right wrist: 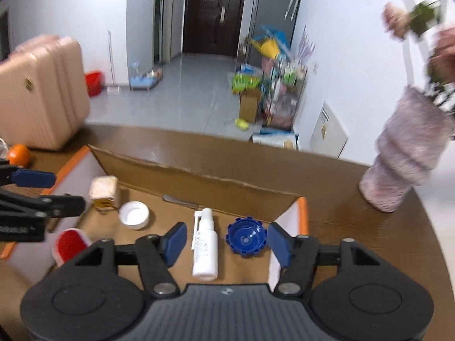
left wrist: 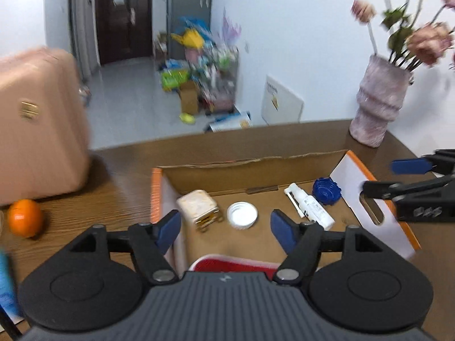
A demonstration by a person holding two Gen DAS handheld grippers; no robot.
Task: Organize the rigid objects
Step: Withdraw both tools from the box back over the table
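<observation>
Left wrist view: the left gripper (left wrist: 226, 228) has its fingers spread wide and empty above the cardboard box (left wrist: 250, 162) on the worktop (left wrist: 122, 187).
Box contents: a cream cube (left wrist: 197, 206), a white cap (left wrist: 242, 215), a white spray bottle (left wrist: 310, 206) and a blue cap (left wrist: 326, 191) all lie on the box floor; a red-and-white thing (left wrist: 233, 264) sits near the camera.
Outside the box: an orange (left wrist: 25, 217) rests left of it, by a pink suitcase (left wrist: 37, 125).
Right wrist view: the right gripper (right wrist: 227, 243) is also wide open and holds nothing, just above the bottle and blue cap.
Handling: these look light, stiff and smooth; I would pinch the bottle across its body and the caps across their rims.
Vase (right wrist: 403, 159): likely fragile, standing well apart on the right.
</observation>
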